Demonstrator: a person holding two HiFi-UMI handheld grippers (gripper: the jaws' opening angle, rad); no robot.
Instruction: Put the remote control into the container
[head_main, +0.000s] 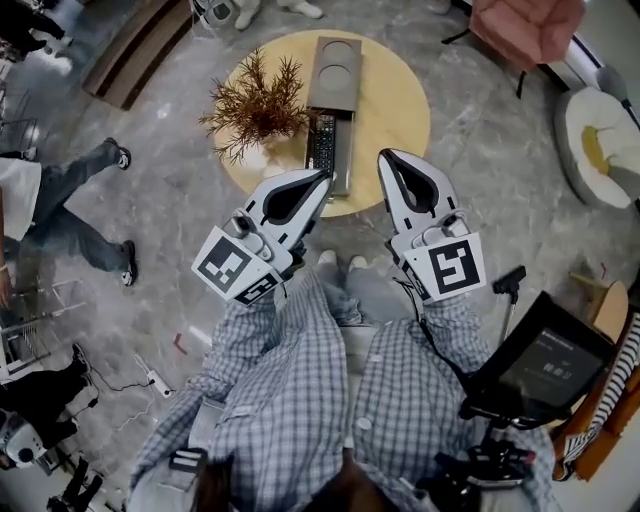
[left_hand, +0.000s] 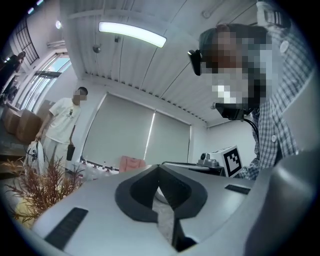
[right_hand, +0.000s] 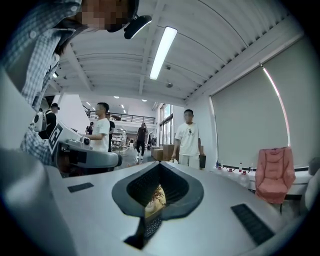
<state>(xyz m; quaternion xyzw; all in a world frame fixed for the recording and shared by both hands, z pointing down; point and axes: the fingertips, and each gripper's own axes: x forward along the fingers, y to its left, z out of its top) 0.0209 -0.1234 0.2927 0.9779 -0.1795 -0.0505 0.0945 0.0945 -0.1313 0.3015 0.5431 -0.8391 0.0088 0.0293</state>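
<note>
1. Hovering over the near edge of the round desk (head_main: 395, 110), the left claw (head_main: 320, 179) and the right claw (head_main: 385, 156) are each pressed together, with nothing pinched.
2. Remote (head_main: 322, 143) lies on the desk, just right of the dried plant (head_main: 255, 105).
3. Remote lies against the left side of the long grey container (head_main: 337, 70), possibly inside its open part; too small to settle.
</note>
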